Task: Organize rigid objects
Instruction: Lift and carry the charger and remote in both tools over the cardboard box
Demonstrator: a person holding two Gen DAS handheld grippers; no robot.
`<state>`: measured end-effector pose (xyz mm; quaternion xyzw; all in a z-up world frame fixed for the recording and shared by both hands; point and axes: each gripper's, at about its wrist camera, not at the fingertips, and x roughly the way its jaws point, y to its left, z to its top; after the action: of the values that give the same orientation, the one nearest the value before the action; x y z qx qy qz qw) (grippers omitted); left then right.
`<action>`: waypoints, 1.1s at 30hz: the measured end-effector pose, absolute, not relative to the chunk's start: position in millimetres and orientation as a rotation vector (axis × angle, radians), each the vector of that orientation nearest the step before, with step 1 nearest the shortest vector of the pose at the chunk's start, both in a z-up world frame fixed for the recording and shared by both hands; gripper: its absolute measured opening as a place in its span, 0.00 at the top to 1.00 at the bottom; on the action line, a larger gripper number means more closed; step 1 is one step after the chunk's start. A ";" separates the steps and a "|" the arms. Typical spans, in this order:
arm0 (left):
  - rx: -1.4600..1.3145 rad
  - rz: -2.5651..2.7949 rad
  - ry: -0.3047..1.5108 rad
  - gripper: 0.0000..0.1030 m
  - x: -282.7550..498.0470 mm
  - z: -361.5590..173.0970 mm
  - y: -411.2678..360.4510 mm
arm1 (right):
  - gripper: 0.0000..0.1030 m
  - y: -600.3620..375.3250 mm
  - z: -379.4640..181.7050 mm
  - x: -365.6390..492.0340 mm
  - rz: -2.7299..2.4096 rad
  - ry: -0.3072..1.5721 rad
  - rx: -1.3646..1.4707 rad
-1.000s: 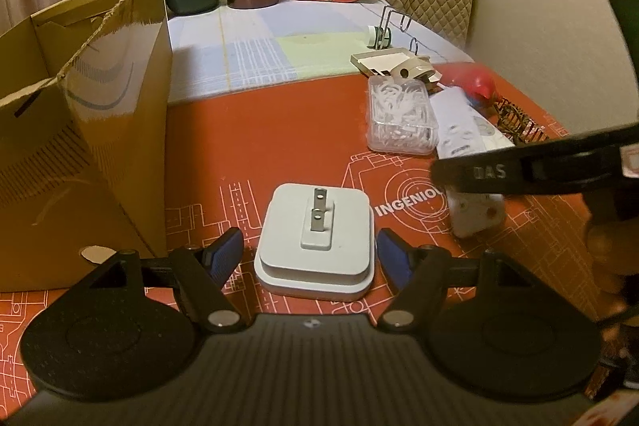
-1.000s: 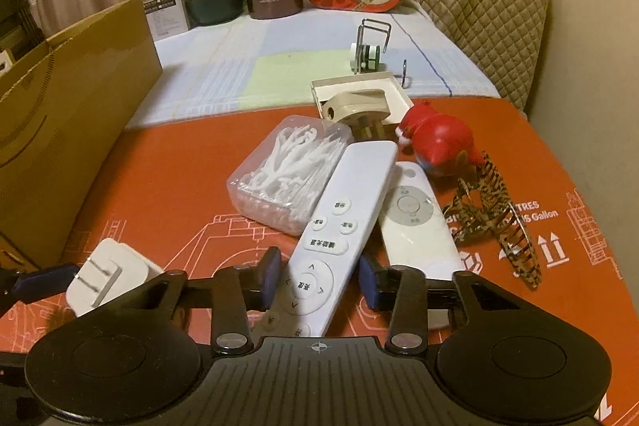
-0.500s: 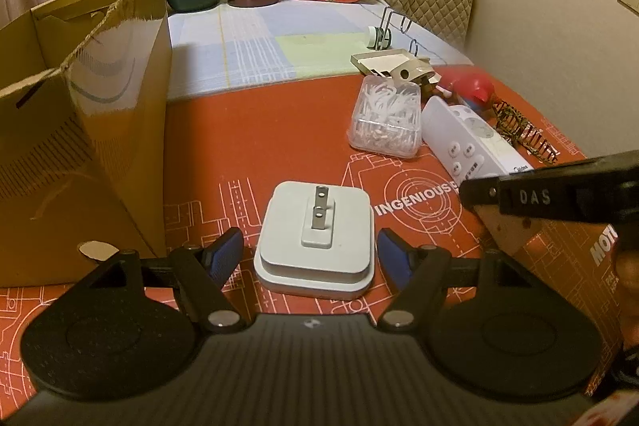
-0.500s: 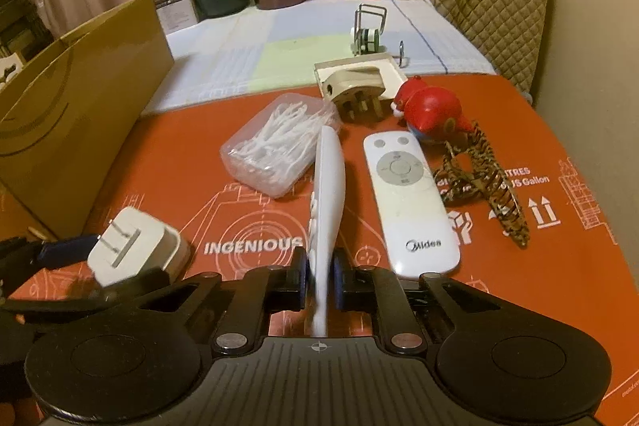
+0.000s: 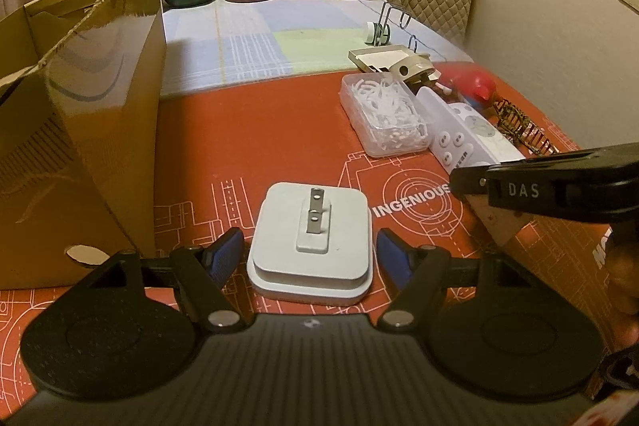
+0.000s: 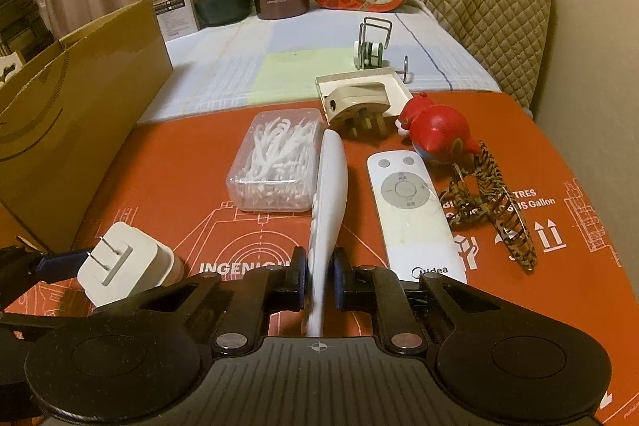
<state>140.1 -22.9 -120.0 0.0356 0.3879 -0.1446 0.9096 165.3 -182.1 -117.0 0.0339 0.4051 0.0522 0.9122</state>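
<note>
Right gripper (image 6: pixel 319 280) jaws clamped edge-on on the light, stiff, slick remote (image 6: pixel 329 194) above the counter (image 6: pixel 199 154); left gripper (image 5: pixel 309 254) jaws apart, closing around the charger (image 5: pixel 311 246), best taken by its flat sides.

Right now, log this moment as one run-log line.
left gripper: open around white charger | right gripper: shut on long white remote, held on edge | paper bag: standing left
</note>
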 end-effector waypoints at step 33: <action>0.029 -0.279 0.630 0.41 102.8 0.9 8.8 | 0.93 -146.9 6.6 121.7 0.231 0.607 0.106</action>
<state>102.8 8.8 0.9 0.0142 0.3087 -0.1368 0.9412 121.7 -146.9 6.6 0.0523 0.2978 0.1135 0.9464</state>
